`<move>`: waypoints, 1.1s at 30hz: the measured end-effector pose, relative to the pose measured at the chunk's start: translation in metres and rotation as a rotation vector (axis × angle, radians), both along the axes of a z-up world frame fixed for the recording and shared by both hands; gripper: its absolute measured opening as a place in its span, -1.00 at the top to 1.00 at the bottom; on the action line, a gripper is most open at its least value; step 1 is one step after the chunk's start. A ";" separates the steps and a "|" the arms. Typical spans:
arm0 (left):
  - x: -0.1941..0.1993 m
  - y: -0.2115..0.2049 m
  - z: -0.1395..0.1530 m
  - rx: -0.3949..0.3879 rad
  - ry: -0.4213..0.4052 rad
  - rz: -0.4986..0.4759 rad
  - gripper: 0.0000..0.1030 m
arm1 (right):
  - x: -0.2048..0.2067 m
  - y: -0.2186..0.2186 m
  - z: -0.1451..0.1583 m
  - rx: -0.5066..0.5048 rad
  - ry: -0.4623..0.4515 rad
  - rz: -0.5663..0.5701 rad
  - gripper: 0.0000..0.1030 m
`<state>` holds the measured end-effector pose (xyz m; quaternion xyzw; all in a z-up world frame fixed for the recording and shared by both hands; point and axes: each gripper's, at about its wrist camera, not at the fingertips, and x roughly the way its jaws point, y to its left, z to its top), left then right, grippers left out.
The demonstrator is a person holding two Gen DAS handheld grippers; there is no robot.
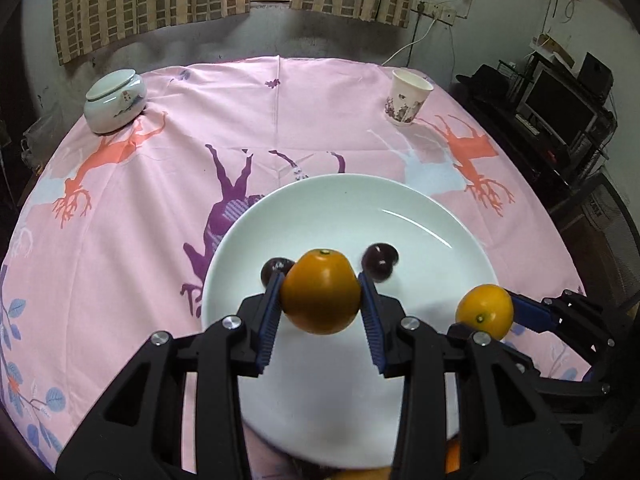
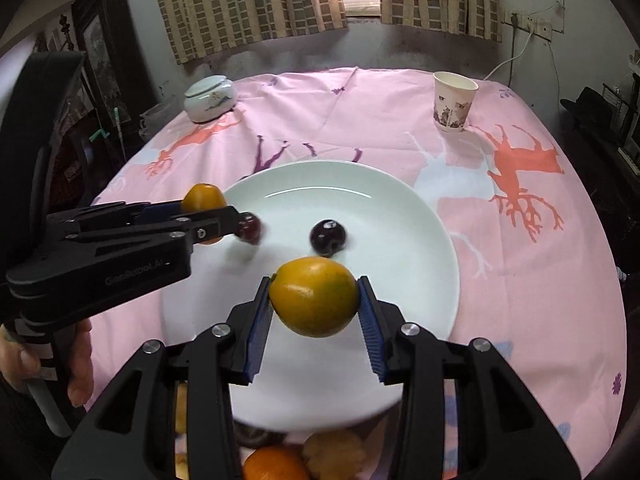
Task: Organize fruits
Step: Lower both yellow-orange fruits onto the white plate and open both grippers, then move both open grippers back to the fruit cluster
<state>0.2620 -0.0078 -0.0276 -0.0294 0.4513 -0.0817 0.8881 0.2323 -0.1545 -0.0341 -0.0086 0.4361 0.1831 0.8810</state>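
A white plate (image 1: 340, 208) (image 2: 380, 208) lies on the pink tablecloth with two dark round fruits on it (image 1: 380, 262) (image 1: 276, 268) (image 2: 328, 234) (image 2: 250, 229). My left gripper (image 1: 320, 280) is shut on an orange (image 1: 320, 296) held above the plate's near side. In the right wrist view the left gripper (image 2: 208, 212) comes in from the left over the plate's rim with its orange (image 2: 202, 196). My right gripper (image 2: 314, 284) is shut on a second orange (image 2: 314, 300) above the plate. The left wrist view shows the right gripper (image 1: 485, 314) at the plate's right edge with that orange (image 1: 485, 310).
A lidded ceramic jar (image 1: 116, 100) (image 2: 209, 98) stands at the far left of the table and a paper cup (image 1: 409, 98) (image 2: 454, 102) at the far right. More fruit (image 2: 276, 460) lies at the near edge below the plate. A person's hand (image 2: 80, 360) grips the left handle.
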 end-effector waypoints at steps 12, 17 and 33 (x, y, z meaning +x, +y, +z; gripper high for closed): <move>0.049 -0.011 -0.029 0.003 0.081 0.003 0.12 | 0.048 0.000 -0.032 -0.042 0.093 -0.026 0.11; 0.025 0.001 0.001 -0.026 0.000 0.022 -0.34 | 0.034 -0.007 -0.012 -0.064 0.035 -0.054 -0.27; -0.185 0.050 0.001 -0.016 -0.161 0.124 -0.92 | -0.143 -0.065 0.027 -0.008 -0.092 -0.076 -0.97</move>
